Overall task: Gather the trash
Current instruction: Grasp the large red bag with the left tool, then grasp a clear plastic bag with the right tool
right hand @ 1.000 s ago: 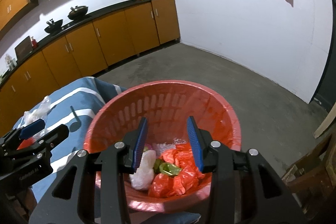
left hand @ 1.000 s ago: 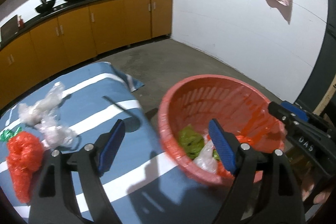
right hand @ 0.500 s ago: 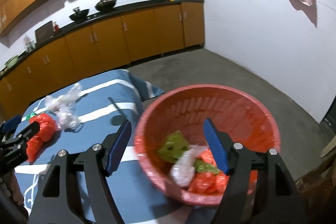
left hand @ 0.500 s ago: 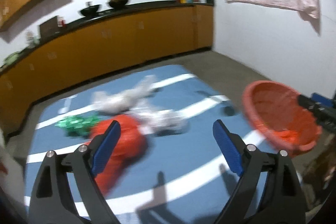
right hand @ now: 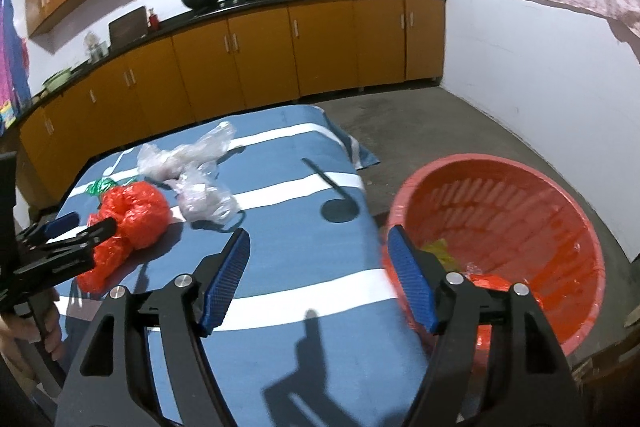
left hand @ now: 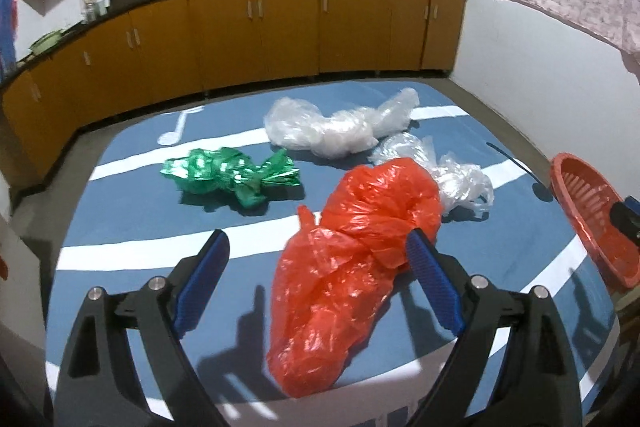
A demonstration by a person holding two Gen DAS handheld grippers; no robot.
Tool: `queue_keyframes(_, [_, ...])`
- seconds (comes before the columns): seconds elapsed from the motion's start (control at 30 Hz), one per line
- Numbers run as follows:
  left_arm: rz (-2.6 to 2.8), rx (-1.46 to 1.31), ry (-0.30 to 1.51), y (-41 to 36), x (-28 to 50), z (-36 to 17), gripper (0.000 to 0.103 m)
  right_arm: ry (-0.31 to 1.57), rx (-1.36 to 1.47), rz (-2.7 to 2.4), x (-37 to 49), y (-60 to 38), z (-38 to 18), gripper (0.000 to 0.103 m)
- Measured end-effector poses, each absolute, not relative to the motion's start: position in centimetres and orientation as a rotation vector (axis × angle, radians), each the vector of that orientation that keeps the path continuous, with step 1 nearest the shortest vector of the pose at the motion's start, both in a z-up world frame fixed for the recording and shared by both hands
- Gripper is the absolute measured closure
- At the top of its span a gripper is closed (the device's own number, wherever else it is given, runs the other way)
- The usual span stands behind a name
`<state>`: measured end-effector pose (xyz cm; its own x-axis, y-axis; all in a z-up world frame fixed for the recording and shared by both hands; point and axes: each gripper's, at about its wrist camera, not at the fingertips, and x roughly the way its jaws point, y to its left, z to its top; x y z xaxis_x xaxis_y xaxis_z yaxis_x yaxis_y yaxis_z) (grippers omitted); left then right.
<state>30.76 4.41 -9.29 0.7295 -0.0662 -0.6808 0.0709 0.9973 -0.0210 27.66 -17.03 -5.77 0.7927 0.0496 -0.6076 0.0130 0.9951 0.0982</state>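
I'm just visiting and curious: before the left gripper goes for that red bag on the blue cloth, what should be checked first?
1. Left gripper open wide enough: ok, nothing pressed between its pads.
2. Red bag lined up: ok, it lies partly between the fingers, nearer the right one.
3. Bag free of other trash: not ok, a clear crumpled bag touches its far end.
4. Red basket has room: ok, trash only covers the bottom.
5. Right gripper out of the way: ok, open and empty beside the basket.
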Motion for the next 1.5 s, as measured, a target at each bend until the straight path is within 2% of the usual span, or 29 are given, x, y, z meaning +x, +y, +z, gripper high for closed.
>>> queue_keyframes(0.1, [-0.114,0.018,0.765,3.7,31.3,-9.8,0.016,0.665,0.088,0.029,28.1,-16.2,-5.9,0.032])
queue_keyframes(0.17, [-0.140,0.013,0.781,3.5,31.7,-10.2,0.021,0.669,0.083,0.032,28.3,-15.7,-6.1,0.032])
queue_keyframes(0.43, [-0.204,0.017,0.816,3.1,31.6,-11.1,0.071,0.686,0.056,0.052,28.9,-13.8,-6.4,0.032])
queue_keyframes(0.53, [-0.208,0.010,0.809,3.8,31.0,-11.0,0.076,0.690,0.048,0.066,29.3,-13.1,-6.4,0.032])
queue_keyframes(1.0, [-0.010,-0.087,0.748,12.8,25.9,-9.4,0.079,0.741,0.013,0.144,35.4,-6.9,-7.6,0.032])
queue_keyframes(1.33, [0.104,-0.123,0.738,15.9,26.4,-8.9,0.079,0.818,-0.079,0.130,39.6,-3.7,-9.5,0.032])
queue_keyframes(1.5, [0.117,-0.119,0.740,15.8,26.7,-8.8,0.079,0.850,-0.111,0.139,39.6,-3.3,-10.2,0.046])
